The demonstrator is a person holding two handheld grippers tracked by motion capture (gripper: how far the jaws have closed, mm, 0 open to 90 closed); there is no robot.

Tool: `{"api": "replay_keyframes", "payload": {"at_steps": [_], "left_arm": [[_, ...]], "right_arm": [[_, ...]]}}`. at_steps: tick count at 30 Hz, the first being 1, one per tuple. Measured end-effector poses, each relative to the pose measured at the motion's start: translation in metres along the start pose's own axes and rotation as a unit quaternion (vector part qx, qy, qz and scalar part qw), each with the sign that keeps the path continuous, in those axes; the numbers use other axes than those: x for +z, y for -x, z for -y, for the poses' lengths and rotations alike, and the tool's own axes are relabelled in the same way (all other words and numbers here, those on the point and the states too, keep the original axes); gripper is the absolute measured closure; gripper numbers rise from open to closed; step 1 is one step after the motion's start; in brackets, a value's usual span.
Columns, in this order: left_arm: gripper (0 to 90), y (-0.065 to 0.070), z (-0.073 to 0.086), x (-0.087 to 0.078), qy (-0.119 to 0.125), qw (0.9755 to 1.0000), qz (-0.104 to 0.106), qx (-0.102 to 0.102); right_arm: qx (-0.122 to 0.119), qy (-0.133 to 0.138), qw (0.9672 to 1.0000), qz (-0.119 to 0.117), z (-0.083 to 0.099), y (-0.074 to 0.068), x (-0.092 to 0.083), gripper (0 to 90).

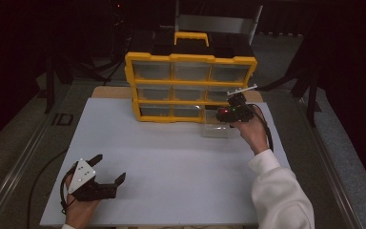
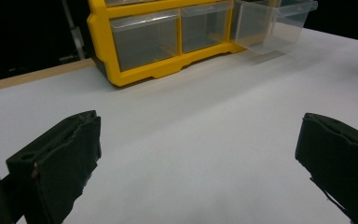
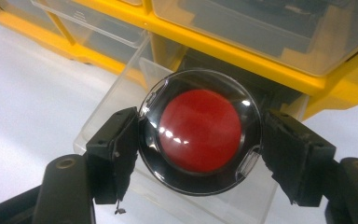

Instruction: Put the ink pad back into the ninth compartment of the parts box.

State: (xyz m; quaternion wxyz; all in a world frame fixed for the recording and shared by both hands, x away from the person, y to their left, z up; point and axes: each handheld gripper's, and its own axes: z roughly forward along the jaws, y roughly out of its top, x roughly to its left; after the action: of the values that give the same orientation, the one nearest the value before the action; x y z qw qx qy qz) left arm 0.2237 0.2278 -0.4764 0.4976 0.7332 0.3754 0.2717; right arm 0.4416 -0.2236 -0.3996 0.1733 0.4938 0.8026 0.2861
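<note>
A yellow organiser [image 1: 190, 86] with clear drawers stands at the back of the white board; it also appears as the yellow organiser [image 2: 121, 70] and the yellow organiser [image 3: 242, 46]. Its bottom right drawer [image 1: 215, 128] is pulled out, seen too as the clear drawer [image 2: 272, 23] and the clear drawer [image 3: 116, 112]. My right gripper [image 3: 200, 140] is shut on a round black case with a red disc under a clear lid [image 3: 200, 130], held above that drawer. In the high view the right gripper [image 1: 233, 112] hovers at the drawer. My left gripper [image 1: 109, 169] rests open at the front left, its jaws [image 2: 200, 163] wide apart with nothing between them.
The white board [image 1: 171, 162] lies on a wooden table top [image 1: 109, 91]. A cable [image 1: 267, 131] trails from the right gripper along a white sleeve [image 1: 279, 191]. Dark surroundings and a metal rail [image 1: 19, 167] border the table.
</note>
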Motion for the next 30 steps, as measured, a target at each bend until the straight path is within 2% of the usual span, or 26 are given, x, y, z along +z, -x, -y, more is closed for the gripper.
{"api": "replay_keyframes", "payload": {"at_steps": [13, 15, 17, 23, 30], "left_arm": [[0.4, 0.000, 0.000, 0.001, -0.002, 1.0000, 0.000, 0.001], [0.4, 0.000, 0.000, 0.001, -0.002, 1.0000, 0.000, 0.001], [0.4, 0.000, 0.000, 0.001, -0.002, 1.0000, 0.000, 0.001], [0.4, 0.000, 0.000, 0.001, -0.001, 1.0000, 0.000, 0.000], [0.4, 0.000, 0.000, 0.001, -0.003, 1.0000, 0.000, 0.001]], "right_arm": [[0.010, 0.003, 0.9999, 0.005, 0.006, 0.000, 0.005, 28.9], [0.011, 0.009, 0.9997, 0.017, 0.006, -0.002, 0.004, 18.8], [0.014, 0.013, 0.9996, 0.022, 0.005, -0.003, 0.003, 14.2], [-0.001, 0.017, 0.9995, 0.029, 0.005, -0.006, -0.001, 11.6], [-0.016, 0.015, 0.9995, 0.020, 0.007, -0.005, -0.005, 11.4]]}}
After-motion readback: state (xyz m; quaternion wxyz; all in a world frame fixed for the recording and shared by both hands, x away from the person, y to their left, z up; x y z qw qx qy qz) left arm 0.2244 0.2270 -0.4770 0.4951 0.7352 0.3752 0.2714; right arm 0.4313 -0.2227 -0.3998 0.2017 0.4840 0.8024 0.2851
